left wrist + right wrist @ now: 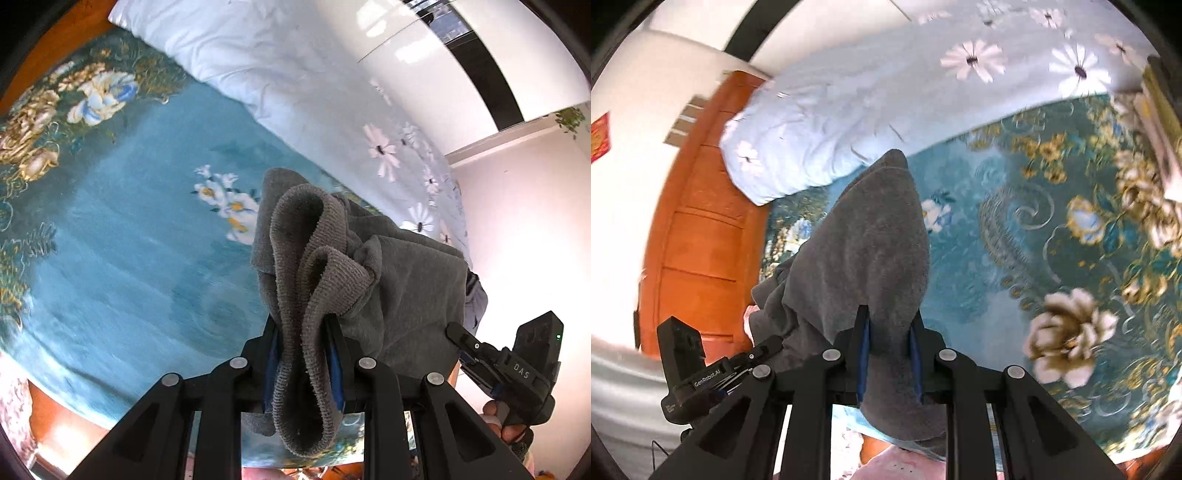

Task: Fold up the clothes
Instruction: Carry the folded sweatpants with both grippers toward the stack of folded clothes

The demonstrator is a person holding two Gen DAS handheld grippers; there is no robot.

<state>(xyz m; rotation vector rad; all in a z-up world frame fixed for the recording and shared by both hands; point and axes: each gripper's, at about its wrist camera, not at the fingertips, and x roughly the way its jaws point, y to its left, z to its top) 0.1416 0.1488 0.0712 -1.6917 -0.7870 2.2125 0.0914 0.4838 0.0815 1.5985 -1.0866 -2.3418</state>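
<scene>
A grey knitted garment [402,280] hangs in the air above the bed, held between both grippers. My left gripper [304,325] is shut on a bunched ribbed edge of it. My right gripper [888,317] is shut on another part of the same grey garment [864,243], which drapes over and between its fingers. The right gripper also shows at the lower right of the left wrist view [517,365], and the left gripper at the lower left of the right wrist view [701,373].
A teal floral bedspread [122,236] covers the bed below. A pale blue duvet with daisies [295,74] lies along the far side. An orange wooden headboard [698,240] and white walls stand beyond.
</scene>
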